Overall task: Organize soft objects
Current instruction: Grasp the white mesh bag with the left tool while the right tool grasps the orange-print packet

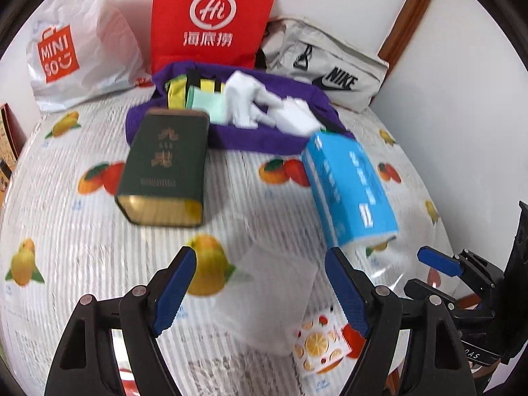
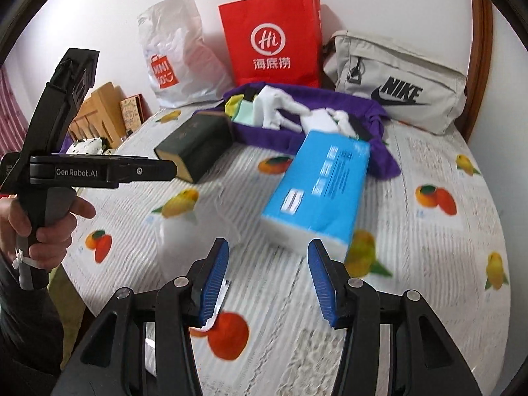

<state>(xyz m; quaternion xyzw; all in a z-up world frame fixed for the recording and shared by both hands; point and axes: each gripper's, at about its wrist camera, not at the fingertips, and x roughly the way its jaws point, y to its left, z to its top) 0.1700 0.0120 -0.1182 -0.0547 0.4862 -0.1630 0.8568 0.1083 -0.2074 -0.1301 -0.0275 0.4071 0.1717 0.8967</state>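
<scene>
A purple cloth [image 1: 250,138] [image 2: 264,135] lies at the back of the table with white gloves [image 1: 246,100] [image 2: 280,107], a white sponge [image 1: 297,117] and green and yellow cloths [image 1: 201,97] on it. A blue tissue pack [image 1: 349,184] [image 2: 316,188] lies in front of it. A clear plastic packet [image 1: 274,297] with a fruit-print card lies between the fingers of my left gripper [image 1: 260,293], which is open just above it. My right gripper [image 2: 269,283] is open and empty above the tablecloth, short of the tissue pack.
A dark green tin [image 1: 165,165] [image 2: 198,145] lies left of the tissue pack. A Miniso plastic bag [image 1: 82,49], a red paper bag [image 1: 211,16] and a grey Nike bag [image 1: 330,69] stand along the back wall. The tablecloth [image 2: 412,264] has a fruit print.
</scene>
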